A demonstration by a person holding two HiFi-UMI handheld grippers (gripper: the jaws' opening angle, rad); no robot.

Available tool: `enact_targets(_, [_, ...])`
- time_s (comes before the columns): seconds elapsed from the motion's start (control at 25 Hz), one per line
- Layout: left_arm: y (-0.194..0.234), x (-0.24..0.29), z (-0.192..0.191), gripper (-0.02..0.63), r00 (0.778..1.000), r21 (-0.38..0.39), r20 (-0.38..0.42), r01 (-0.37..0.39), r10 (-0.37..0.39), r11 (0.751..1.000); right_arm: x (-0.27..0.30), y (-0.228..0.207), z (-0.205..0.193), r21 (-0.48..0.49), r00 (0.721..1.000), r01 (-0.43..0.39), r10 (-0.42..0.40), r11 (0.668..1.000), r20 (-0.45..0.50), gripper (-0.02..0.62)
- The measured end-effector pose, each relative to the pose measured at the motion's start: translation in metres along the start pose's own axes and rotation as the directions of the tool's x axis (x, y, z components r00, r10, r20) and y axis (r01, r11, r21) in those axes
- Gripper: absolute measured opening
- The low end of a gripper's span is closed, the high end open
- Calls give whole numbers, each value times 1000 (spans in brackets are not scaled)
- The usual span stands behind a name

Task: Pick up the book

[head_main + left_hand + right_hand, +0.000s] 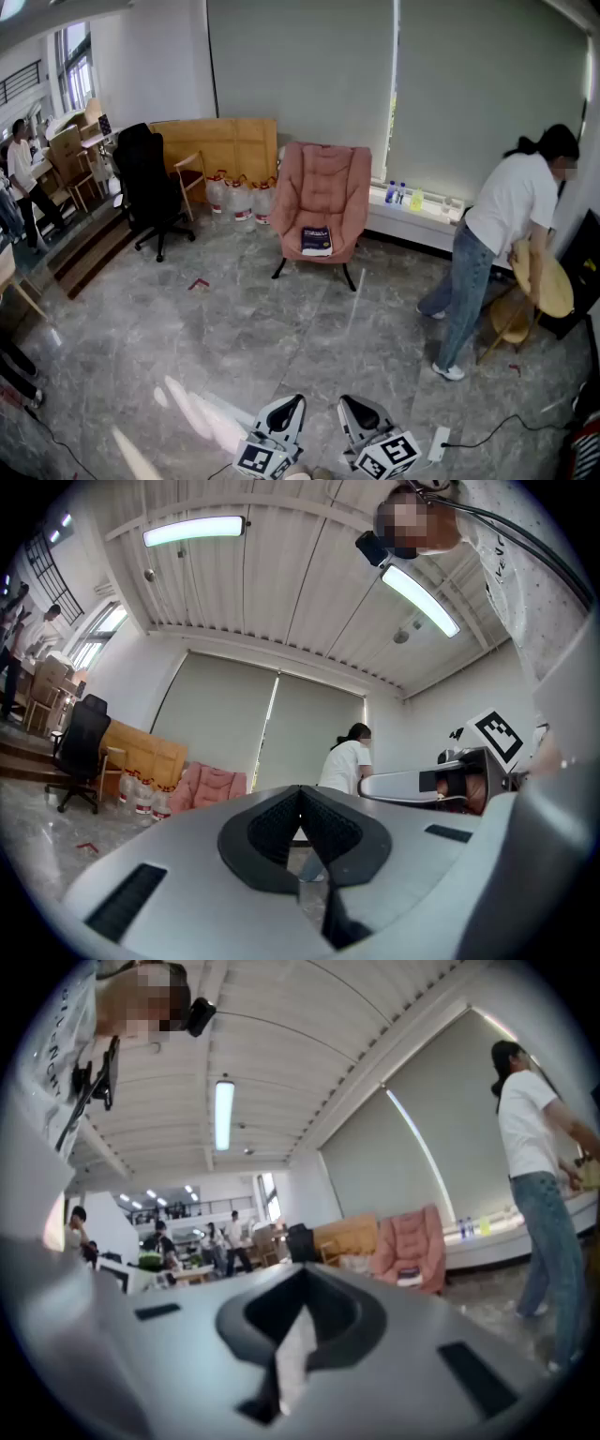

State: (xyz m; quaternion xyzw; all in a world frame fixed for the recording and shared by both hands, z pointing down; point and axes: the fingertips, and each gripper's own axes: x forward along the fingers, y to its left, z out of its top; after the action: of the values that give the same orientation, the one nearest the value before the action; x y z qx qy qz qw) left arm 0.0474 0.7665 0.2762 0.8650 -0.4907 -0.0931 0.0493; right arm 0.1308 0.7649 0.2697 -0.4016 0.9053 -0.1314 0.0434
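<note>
The book (pixel 317 241), dark blue with a pale lower band, lies on the seat of a pink armchair (pixel 323 183) against the far wall. In the right gripper view the armchair (pixel 410 1244) shows small and far off, with the book (pixel 410 1277) a dark patch on its seat. Both grippers are low at the near edge of the head view, far from the chair. My left gripper (pixel 297 400) and right gripper (pixel 345 401) point towards the room with jaws together. Nothing is held between the left gripper's (pixel 300 790) or the right gripper's (pixel 302 1276) jaws.
A person in a white shirt and jeans (pixel 495 239) bends over a round wooden stool (pixel 544 278) at the right. A black office chair (pixel 150 187), water jugs (pixel 239 197) and wooden boards (pixel 220 142) line the back. A power strip (pixel 438 443) lies near my right gripper.
</note>
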Motion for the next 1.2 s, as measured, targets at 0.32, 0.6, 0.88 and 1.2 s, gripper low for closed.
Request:
enact_targets(0.32, [-2,-1,-3,14,1000,3,6,-14,14,1000,-5,3,-3,-15,1000,-5,5,1000,2,11])
enact_targets(0.6, [-4,3,-4,14,1000,32,16,-21,21,999,-9,0,-1,-24,1000,-9,8,1000,-3,11])
enact_targets(0.88, [-12,8,-6,14,1000,29,23,-17,16,999,-17,-7,2,-33,1000,2,-2,999,10,11])
enact_targets(1.2, [-14,14,-3,14,999,33,44,-21,20,999,-19,-8,7,-28,1000,-7,8,1000,29,11])
